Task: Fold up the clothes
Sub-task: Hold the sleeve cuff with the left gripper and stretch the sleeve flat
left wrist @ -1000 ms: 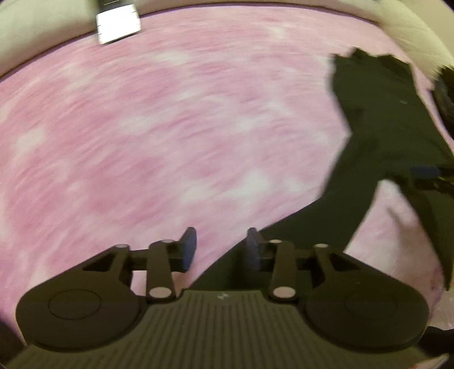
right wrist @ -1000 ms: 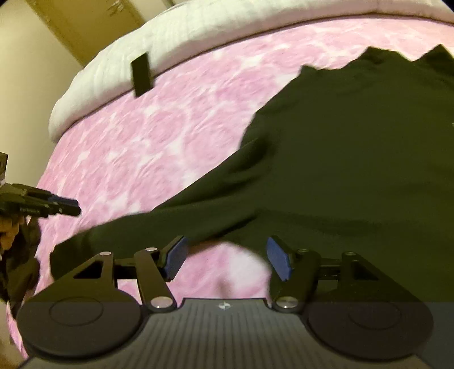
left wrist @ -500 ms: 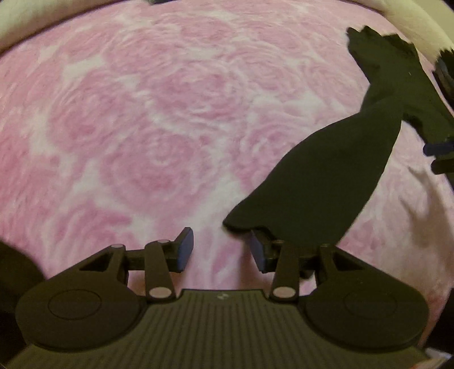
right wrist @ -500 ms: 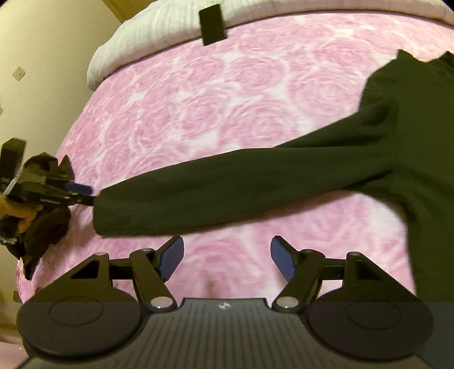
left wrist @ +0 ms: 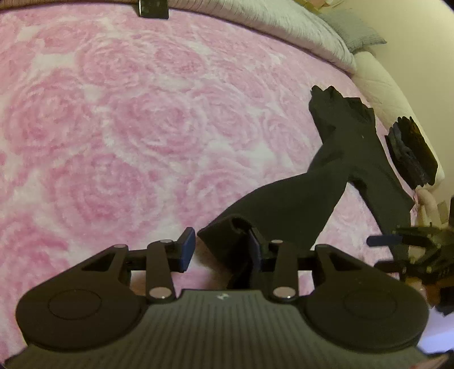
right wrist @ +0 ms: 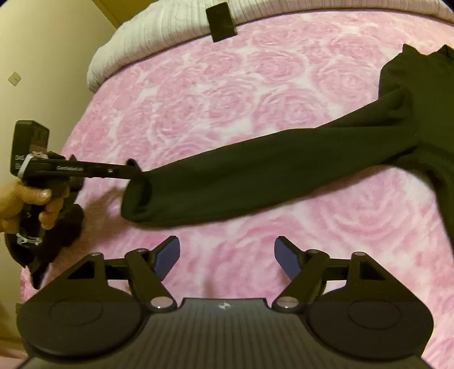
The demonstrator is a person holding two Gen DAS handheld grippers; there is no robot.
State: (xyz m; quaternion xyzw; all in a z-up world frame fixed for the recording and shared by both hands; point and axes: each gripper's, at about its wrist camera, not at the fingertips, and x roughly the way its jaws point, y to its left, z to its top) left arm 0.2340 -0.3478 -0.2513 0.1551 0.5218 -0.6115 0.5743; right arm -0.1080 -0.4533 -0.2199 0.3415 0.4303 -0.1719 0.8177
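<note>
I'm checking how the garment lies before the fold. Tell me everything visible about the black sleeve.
The black sleeve is long, plain, matte, soft-looking fabric, stretched nearly straight and flat across the pink rose blanket. It joins the shirt body at right, bunching slightly at the shoulder. Its open cuff gapes, with one finger of the open left tongs inside it.

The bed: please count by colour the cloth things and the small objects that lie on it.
Black: 2, the shirt and the small block.
Pink: 1, the rose blanket.
White: 1, the quilt at the far edge.
Total: 4.
</note>
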